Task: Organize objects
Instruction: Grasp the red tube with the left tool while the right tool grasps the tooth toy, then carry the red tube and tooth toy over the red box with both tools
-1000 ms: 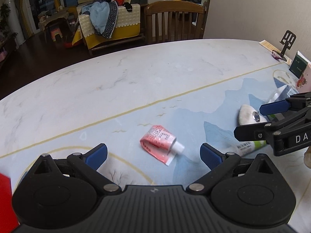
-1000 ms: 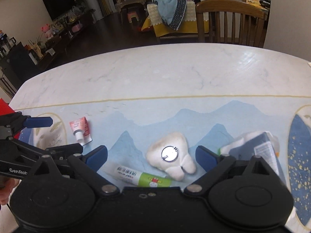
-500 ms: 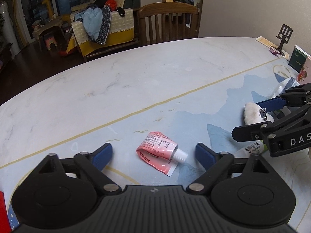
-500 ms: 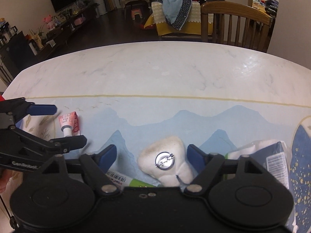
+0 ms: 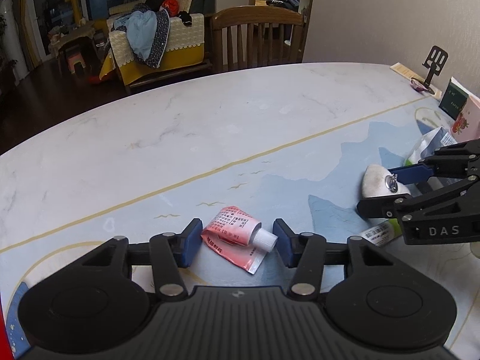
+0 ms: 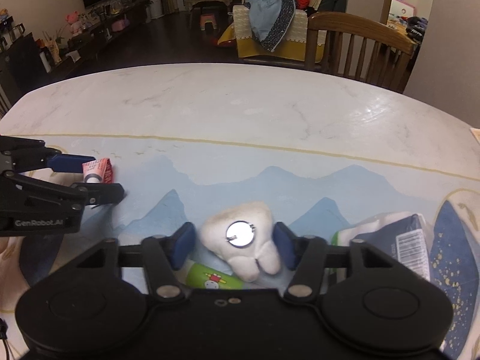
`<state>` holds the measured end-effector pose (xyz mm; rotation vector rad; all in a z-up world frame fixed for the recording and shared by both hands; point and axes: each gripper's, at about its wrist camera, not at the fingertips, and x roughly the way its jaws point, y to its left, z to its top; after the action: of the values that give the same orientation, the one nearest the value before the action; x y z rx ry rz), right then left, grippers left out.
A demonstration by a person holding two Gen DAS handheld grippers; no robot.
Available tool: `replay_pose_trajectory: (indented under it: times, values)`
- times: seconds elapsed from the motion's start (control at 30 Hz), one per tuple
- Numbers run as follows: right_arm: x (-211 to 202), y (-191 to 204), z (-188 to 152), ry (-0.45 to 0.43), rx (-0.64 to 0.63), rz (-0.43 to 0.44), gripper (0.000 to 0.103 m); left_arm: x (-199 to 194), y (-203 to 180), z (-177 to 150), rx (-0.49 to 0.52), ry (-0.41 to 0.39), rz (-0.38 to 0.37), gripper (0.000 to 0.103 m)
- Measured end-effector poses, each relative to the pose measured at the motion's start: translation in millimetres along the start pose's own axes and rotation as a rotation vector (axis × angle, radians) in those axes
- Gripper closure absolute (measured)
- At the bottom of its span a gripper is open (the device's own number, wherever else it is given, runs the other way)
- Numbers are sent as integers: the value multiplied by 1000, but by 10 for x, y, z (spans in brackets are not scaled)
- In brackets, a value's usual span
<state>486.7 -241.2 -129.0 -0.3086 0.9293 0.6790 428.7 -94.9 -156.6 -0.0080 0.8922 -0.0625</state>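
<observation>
A crumpled pink tube (image 5: 237, 234) with a white cap lies on the blue table mat. My left gripper (image 5: 237, 241) is down around it, its blue pads at the tube's two ends, touching or nearly so. A white plush tooth (image 6: 246, 240) with a round metal badge lies between the pads of my right gripper (image 6: 235, 246), which close in on its sides. A green and white tube (image 6: 213, 279) lies under the tooth. The tooth (image 5: 381, 180) and right gripper (image 5: 387, 192) also show in the left wrist view. The pink tube (image 6: 97, 169) and left gripper (image 6: 93, 177) show in the right wrist view.
A white and blue packet (image 6: 402, 240) lies right of the tooth. A green box (image 5: 454, 102), a pink card (image 5: 468, 120) and a black phone stand (image 5: 433, 69) stand at the far right by the wall. A wooden chair (image 5: 258, 39) stands behind the table (image 5: 210, 126).
Both grippers moved forward and down over their objects and narrowed: the left around the pink tube, the right around the plush tooth.
</observation>
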Motion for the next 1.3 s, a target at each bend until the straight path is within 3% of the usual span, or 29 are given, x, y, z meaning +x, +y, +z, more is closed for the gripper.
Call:
replay_pose_trajectory:
  times: [0.5, 0.87, 1.3]
  values:
    - [-398, 224, 1, -37, 5, 47, 55, -359, -46, -74, -7, 13, 2, 52]
    - [-838, 695, -140, -28, -45, 79, 55, -1060, 36, -284, -52, -6, -59, 52]
    - [-1453, 1427, -246, -73, -67, 104, 55, -1974, 312, -785, -106, -31, -98, 52]
